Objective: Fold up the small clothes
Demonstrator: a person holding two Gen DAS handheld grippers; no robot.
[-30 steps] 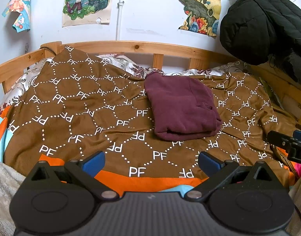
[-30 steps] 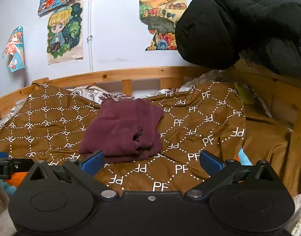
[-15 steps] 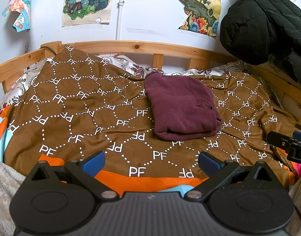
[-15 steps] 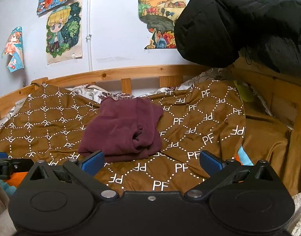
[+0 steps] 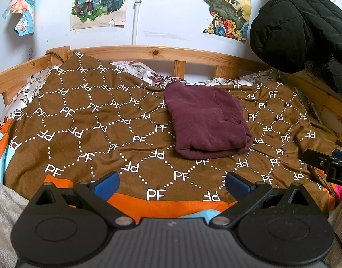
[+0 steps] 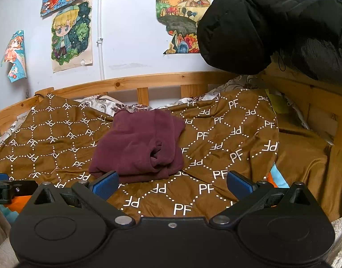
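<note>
Left wrist view: folded maroon garment (image 5: 206,122) lies on the brown blanket (image 5: 92,129) of the wooden bed (image 5: 155,53), centre-right, long axis running from the near edge toward the headboard, thick fold edge nearest. Left hand-held gripper (image 5: 172,182) is spread wide, holding nothing, apart from the cloth. Right hand-held gripper (image 6: 172,182) is also wide and empty; its left finger (image 6: 105,184) overlaps the garment's (image 6: 137,147) near corner, contact unclear. Black jacket (image 6: 271,22) cut off at right.
</note>
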